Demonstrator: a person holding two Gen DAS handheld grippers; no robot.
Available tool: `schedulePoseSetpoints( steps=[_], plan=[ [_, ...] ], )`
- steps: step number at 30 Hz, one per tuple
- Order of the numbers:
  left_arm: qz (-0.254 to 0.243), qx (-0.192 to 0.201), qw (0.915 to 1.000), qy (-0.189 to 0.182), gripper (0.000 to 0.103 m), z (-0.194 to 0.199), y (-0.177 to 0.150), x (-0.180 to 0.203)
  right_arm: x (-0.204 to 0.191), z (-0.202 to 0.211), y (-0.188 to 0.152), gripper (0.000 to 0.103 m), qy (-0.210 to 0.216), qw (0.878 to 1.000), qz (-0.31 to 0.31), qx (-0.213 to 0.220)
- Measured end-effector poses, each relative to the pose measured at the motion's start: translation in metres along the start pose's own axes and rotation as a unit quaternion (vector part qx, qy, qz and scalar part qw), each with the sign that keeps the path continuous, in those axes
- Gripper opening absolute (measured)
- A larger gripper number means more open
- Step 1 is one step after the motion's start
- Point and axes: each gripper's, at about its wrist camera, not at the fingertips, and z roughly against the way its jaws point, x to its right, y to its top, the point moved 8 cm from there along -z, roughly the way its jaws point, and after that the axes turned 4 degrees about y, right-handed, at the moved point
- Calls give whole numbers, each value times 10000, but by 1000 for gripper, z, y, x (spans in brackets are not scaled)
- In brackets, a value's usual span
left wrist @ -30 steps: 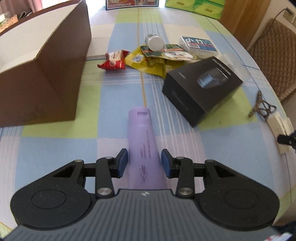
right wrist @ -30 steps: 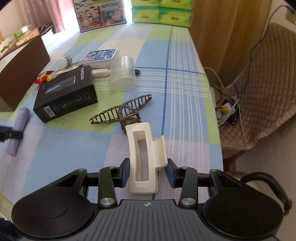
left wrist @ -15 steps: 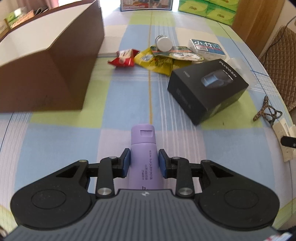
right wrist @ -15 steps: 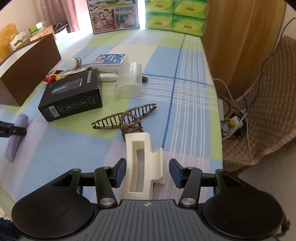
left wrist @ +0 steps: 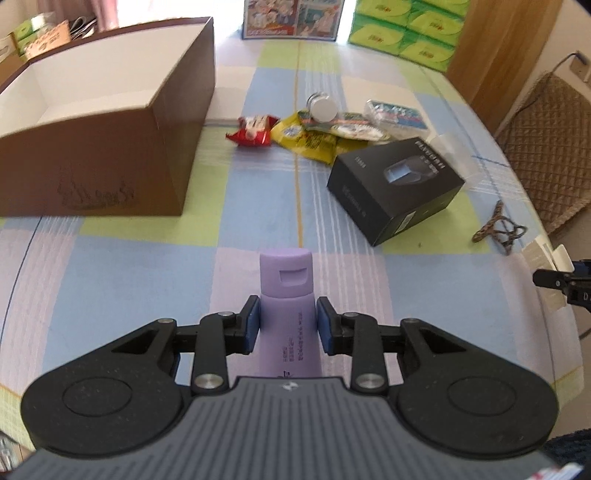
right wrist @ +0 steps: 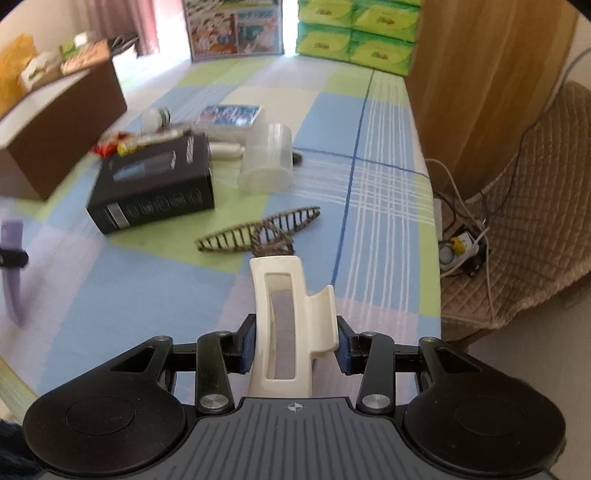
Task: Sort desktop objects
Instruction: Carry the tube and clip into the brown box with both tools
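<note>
My left gripper (left wrist: 288, 325) is shut on a lilac tube (left wrist: 287, 291), cap pointing away, above the checked tablecloth. An open brown cardboard box (left wrist: 110, 129) stands ahead to the left. In the right wrist view my right gripper (right wrist: 295, 339) is shut on a cream hair claw clip (right wrist: 280, 306) near the table's right edge. A brown striped hair clip (right wrist: 258, 232) lies just beyond it. A black product box (right wrist: 155, 188) lies at mid-table. The lilac tube (right wrist: 13, 266) shows blurred at far left there.
Red (left wrist: 253, 129) and yellow (left wrist: 306, 138) snack packets, a small white-capped bottle (left wrist: 323, 107) and a clear plastic cup (right wrist: 266, 158) lie behind the black box. Green tissue packs (right wrist: 354, 33) stand at the far end. A padded chair (right wrist: 517, 221) and cables sit past the right edge.
The left gripper closed on the lilac tube and rose with it. The right gripper opened around the cream clip half a second ago and has shut on it again.
</note>
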Motion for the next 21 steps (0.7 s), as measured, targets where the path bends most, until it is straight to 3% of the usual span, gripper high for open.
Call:
schedulePoseSetpoints(
  steps=[6,21],
  plan=[
    [-378,201,9983,-391,27,17,15,-8,-32,28,18,39,146,9984,-436,321],
    [-563,790,9909,-933,27,70,50,-65,-164,17,67,39,603,9959,70,672]
  ],
)
